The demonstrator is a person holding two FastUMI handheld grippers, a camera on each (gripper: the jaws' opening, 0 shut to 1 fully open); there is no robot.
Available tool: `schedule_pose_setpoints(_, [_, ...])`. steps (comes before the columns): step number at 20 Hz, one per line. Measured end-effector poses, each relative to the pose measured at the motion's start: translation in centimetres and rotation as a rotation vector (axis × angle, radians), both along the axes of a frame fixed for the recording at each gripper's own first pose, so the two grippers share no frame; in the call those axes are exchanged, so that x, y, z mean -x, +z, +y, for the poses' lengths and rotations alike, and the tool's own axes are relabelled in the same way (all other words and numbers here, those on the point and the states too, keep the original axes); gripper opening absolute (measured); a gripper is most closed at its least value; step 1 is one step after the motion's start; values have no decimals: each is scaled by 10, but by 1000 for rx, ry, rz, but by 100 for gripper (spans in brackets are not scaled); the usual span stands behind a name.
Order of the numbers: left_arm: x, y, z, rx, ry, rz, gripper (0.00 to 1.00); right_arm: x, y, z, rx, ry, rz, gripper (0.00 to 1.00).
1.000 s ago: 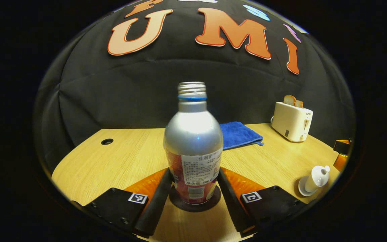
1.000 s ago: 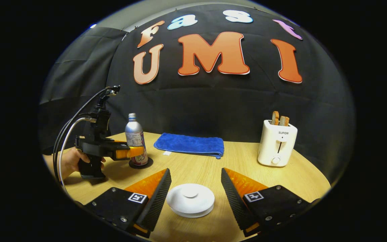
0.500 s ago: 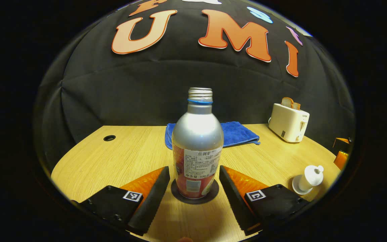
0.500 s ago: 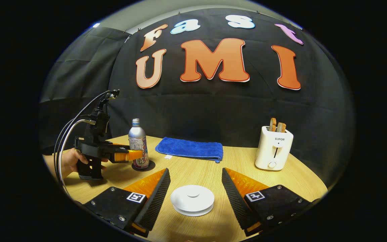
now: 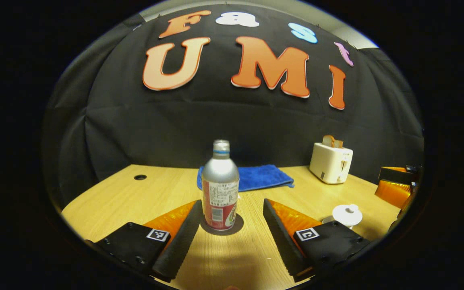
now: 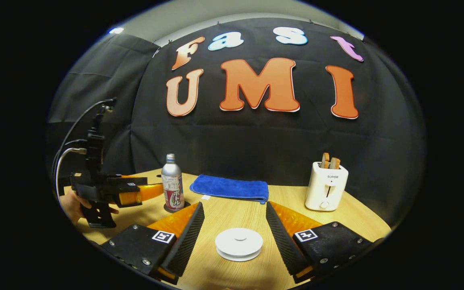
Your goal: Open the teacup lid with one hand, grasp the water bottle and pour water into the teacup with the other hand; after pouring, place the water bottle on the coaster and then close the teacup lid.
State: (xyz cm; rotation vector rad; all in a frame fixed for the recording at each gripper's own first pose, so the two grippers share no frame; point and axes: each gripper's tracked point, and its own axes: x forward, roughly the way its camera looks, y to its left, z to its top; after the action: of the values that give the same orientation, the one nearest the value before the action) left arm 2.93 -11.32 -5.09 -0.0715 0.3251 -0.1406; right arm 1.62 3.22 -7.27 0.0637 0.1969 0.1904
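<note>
The left tool (image 5: 228,233) has its fingers spread apart and holds nothing; the bottle (image 5: 220,186) stands upright just ahead of it, nearer its left finger, with a clear gap on each side. The bottle sits on the dark round coaster (image 5: 236,226), uncapped, its long axis vertical. The right tool (image 6: 234,237) is likewise spread and empty, and the white lidded teacup (image 6: 239,244) sits on the tabletop (image 6: 240,209) straight ahead between its 2 fingers, touching neither. Seen from the left tool, the cup (image 5: 347,214) lies off to the right, well apart from the bottle, so the right tool is clearly the nearer one for anything to do with the lid. Judging from how things lie, the pouring and placing look done and the lid looks seated, so little or nothing seems left. What is hard to make out: the right tool's camera looks down on the lid, so the cup body under it is hidden and whether the lid sits fully home cannot be told; the water level in the cup is hidden too. Farther out lie a blue cloth (image 6: 229,188) and a toaster (image 6: 326,187) near the back wall.
</note>
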Motion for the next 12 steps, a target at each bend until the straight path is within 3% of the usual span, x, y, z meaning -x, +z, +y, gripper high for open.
schedule_pose_setpoints(6, [31, 75, 20, -1, 94, -189, 97, 4, 26, -10, -13, -87, -74, 93])
schedule_pose_setpoints(12, [56, 99, 27, 3, 128, -292, 97, 13, 48, -1, 5, -92, -165, 93])
